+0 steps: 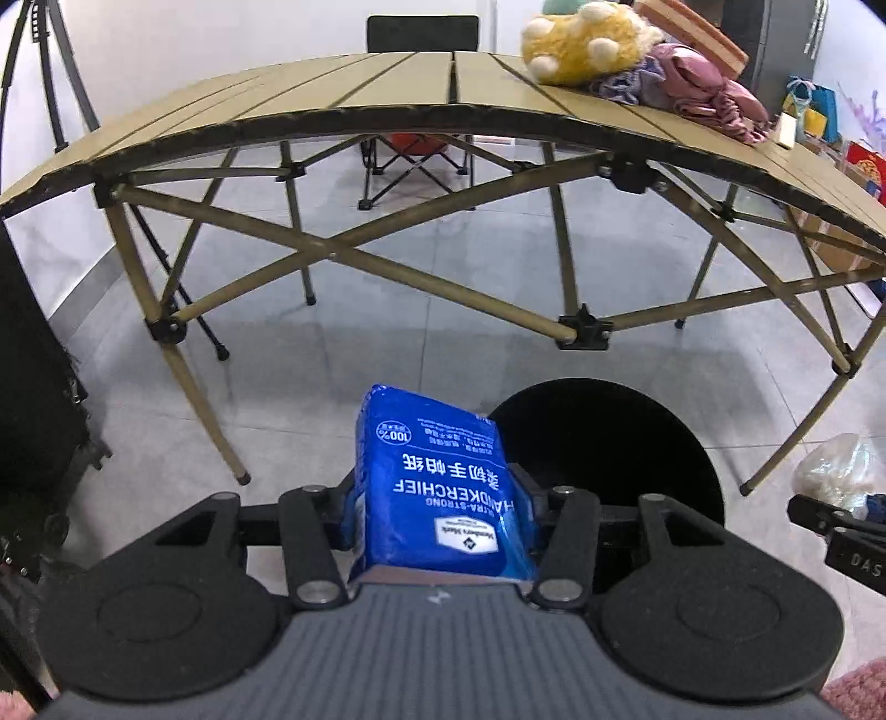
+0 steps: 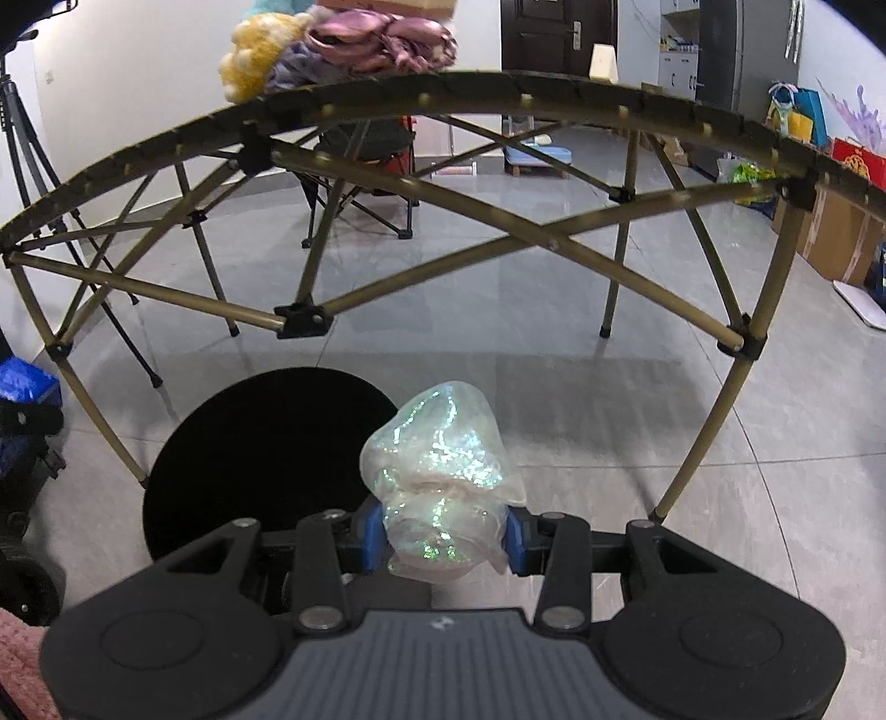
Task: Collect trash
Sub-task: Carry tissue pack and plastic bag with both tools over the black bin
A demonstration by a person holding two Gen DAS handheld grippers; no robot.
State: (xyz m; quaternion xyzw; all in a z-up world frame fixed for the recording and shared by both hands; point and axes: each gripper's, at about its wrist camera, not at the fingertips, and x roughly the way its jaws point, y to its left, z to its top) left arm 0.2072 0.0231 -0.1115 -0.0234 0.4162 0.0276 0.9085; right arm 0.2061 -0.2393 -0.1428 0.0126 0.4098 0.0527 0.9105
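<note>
My left gripper (image 1: 437,509) is shut on a blue handkerchief tissue pack (image 1: 437,487) and holds it just left of the round black bin (image 1: 637,443) on the floor. My right gripper (image 2: 446,534) is shut on a crumpled clear iridescent plastic wrapper (image 2: 443,465), held just right of the same black bin (image 2: 260,448). The wrapper and right gripper also show at the right edge of the left wrist view (image 1: 841,471). The blue pack shows at the left edge of the right wrist view (image 2: 27,387).
A tan folding table (image 1: 387,94) on crossed legs stands ahead, with a yellow plush toy (image 1: 587,41) and pink cloth (image 1: 709,88) on it. A folding chair (image 1: 415,160) stands behind. A tripod (image 2: 33,155) is at left; bags and boxes (image 2: 841,232) at right.
</note>
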